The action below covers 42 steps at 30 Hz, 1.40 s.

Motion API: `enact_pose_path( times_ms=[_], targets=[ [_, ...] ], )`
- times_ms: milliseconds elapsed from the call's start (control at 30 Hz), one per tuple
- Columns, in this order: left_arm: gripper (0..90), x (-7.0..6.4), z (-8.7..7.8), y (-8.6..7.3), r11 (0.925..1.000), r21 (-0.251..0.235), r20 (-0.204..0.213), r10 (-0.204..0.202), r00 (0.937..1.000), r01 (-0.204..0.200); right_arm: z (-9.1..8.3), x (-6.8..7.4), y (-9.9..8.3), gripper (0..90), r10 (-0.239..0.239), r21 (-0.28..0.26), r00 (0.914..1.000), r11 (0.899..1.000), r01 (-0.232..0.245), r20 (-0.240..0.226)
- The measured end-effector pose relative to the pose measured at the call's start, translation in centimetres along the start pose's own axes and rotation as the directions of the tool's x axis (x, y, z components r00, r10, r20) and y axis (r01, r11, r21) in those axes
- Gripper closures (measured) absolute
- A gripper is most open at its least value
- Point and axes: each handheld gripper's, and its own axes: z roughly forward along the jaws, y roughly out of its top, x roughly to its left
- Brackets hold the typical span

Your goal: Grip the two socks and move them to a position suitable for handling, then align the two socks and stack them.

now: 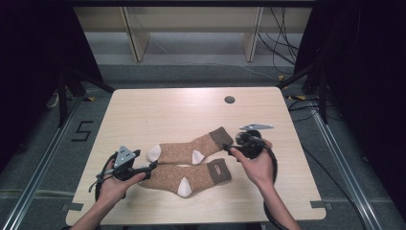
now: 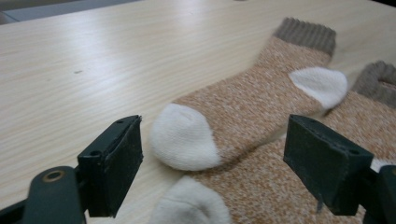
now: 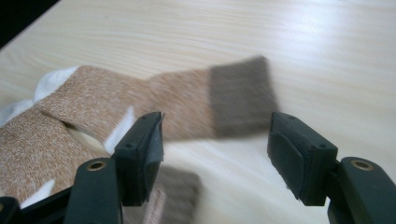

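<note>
Two tan-orange socks with white toes and heels and brown cuffs lie side by side on the wooden table. The far sock points its cuff to the right. The near sock lies just in front of it. My left gripper is open at the toe ends, and the far sock's white toe sits between its jaws. My right gripper is open at the cuff ends, low over the table between the two cuffs. The near sock's cuff lies under its left jaw.
A round cable hole is set in the table's far right part. Bare tabletop lies beyond the socks and to both sides. Past the far edge are floor cables and wooden shelf legs.
</note>
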Motion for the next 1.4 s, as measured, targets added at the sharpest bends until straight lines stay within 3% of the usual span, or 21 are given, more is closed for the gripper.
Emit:
enact_pose_path(
  times_ms=[33,100,133,233,367,400,467,567,600,667,833,967,1067,1133,1167,1200,1233,1333,1367,1400],
  targets=[
    [18.1,0.1,-0.1,0.0,1.0000,-0.001,-0.006,-0.002,1.0000,0.002,-0.8,-1.4,-1.2,37.4,0.005,-0.014,0.9999,1.000,-0.005,0.011],
    [18.1,0.3,-0.2,0.0,1.0000,-0.008,-0.012,-0.005,0.9999,0.005,-1.3,-2.0,-1.8,37.7,0.018,-0.010,0.9992,1.000,-0.018,0.036],
    [18.1,0.4,-0.2,-0.1,1.0000,-0.006,-0.015,-0.005,0.9999,0.005,-1.5,-2.4,-2.4,38.0,0.052,-0.020,0.9982,0.998,-0.051,0.031],
    [18.0,0.5,-0.2,-0.2,1.0000,-0.004,-0.024,-0.004,0.9997,0.004,-2.0,-3.9,-3.7,38.8,0.064,-0.036,0.9962,0.997,-0.062,0.059],
    [18.0,0.5,0.0,-0.1,0.9999,-0.014,-0.024,-0.008,0.9997,0.008,-2.2,-4.1,-4.0,38.7,0.066,-0.033,0.9952,0.997,-0.064,0.073],
    [18.0,0.5,0.0,-0.1,0.9998,-0.016,-0.021,-0.009,0.9997,0.009,-2.2,-3.9,-4.0,38.7,0.100,-0.027,0.9922,0.995,-0.098,0.075],
    [18.0,0.6,0.1,0.1,0.9998,-0.020,-0.016,-0.008,0.9998,0.007,-1.9,-4.1,-3.8,39.3,0.067,-0.028,0.9950,0.997,-0.065,0.074],
    [19.7,0.7,0.3,0.4,0.9998,-0.019,-0.006,-0.004,1.0000,0.004,-1.5,-3.8,-3.4,40.2,0.057,-0.028,0.9950,0.998,-0.055,0.082],
    [20.7,0.7,0.4,0.6,0.9998,-0.020,-0.003,-0.006,1.0000,0.006,-1.4,-3.4,-3.2,40.6,0.081,-0.014,0.9928,0.997,-0.080,0.088],
    [24.5,0.8,0.5,1.0,1.0000,0.003,0.001,0.003,1.0000,-0.003,-0.5,-3.3,-2.4,42.0,0.020,0.015,0.9946,1.000,-0.022,0.101],
    [28.0,1.4,1.5,2.0,0.9968,0.080,0.013,0.006,0.9999,-0.007,0.6,-2.9,-0.9,43.4,-0.007,0.020,0.9938,1.000,0.005,0.111],
    [30.5,2.1,3.0,2.8,0.9851,0.172,0.030,0.000,0.9995,-0.006,2.5,-2.6,0.9,42.8,-0.027,0.044,0.9926,0.999,0.022,0.119],
    [31.9,2.6,4.0,2.9,0.9785,0.206,0.032,0.006,0.9995,-0.013,3.9,-2.4,1.7,42.8,-0.062,0.071,0.9905,0.996,0.053,0.123],
    [33.0,3.0,4.7,2.8,0.9717,0.236,0.037,-0.010,0.9993,0.001,5.7,-2.3,2.0,43.4,-0.070,0.088,0.9915,0.994,0.061,0.110],
    [33.0,3.2,5.0,2.7,0.9692,0.246,0.031,-0.018,0.9994,0.010,5.7,-2.3,2.0,43.4,-0.070,0.088,0.9915,0.994,0.061,0.110],
    [34.1,3.3,5.3,2.7,0.9669,0.255,0.025,-0.018,0.9995,0.011,6.1,-1.8,2.0,43.7,-0.031,0.102,0.9931,0.995,0.019,0.114],
    [34.9,3.7,5.4,2.6,0.9592,0.283,0.032,-0.003,0.9995,-0.006,6.5,-2.2,2.2,43.8,-0.091,0.111,0.9881,0.991,0.077,0.124],
    [35.8,4.0,5.6,2.5,0.9543,0.299,0.036,-0.018,0.9992,0.007,7.4,-1.9,2.4,44.6,-0.078,0.127,0.9890,0.990,0.062,0.126],
    [36.1,4.0,5.7,2.4,0.9529,0.303,0.039,-0.026,0.9989,0.013,7.7,-2.1,2.4,45.1,-0.103,0.122,0.9875,0.989,0.089,0.119],
    [36.1,4.1,5.8,2.4,0.9511,0.309,0.056,-0.030,0.9980,0.011,8.1,-2.1,2.4,45.4,-0.100,0.130,0.9876,0.988,0.084,0.121]
  ],
)
